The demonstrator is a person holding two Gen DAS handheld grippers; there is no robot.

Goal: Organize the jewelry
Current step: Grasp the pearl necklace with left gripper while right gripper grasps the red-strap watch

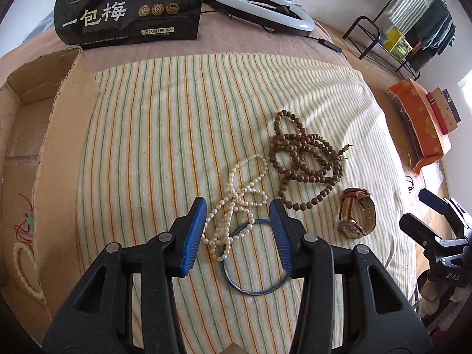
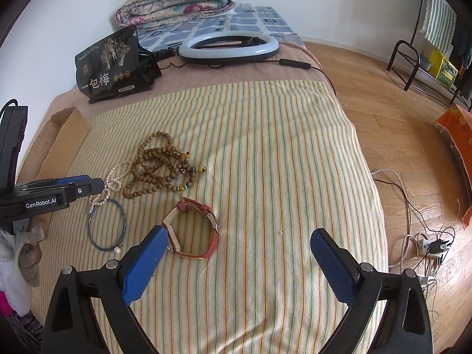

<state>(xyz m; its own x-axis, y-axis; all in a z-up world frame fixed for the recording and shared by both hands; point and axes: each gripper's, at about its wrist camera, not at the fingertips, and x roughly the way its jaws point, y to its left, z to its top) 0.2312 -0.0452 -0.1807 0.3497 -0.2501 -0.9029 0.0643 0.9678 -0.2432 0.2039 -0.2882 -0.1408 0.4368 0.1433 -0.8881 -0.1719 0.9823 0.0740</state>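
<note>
While the left gripper (image 1: 239, 230) hangs over the striped blanket (image 1: 165, 135) on the bed, its jaws stand partly apart with nothing clamped; the pearl necklace (image 1: 236, 203) and blue bangle (image 1: 253, 286) lie between and just past its tips. Wooden beads (image 1: 303, 159) lie just beyond, the watch (image 1: 357, 216) to their right. Right gripper (image 2: 236, 247) is spread wide and empty, watch beside its left fingertip (image 2: 153, 242), partly hidden. Cardboard box (image 1: 26, 135) is cut off at frame edge.

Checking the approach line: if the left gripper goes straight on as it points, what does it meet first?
Probably the pearl necklace, tangled over the blue bangle, framed between the open left gripper fingers. Depth is unclear; it may land on the striped towel.
</note>
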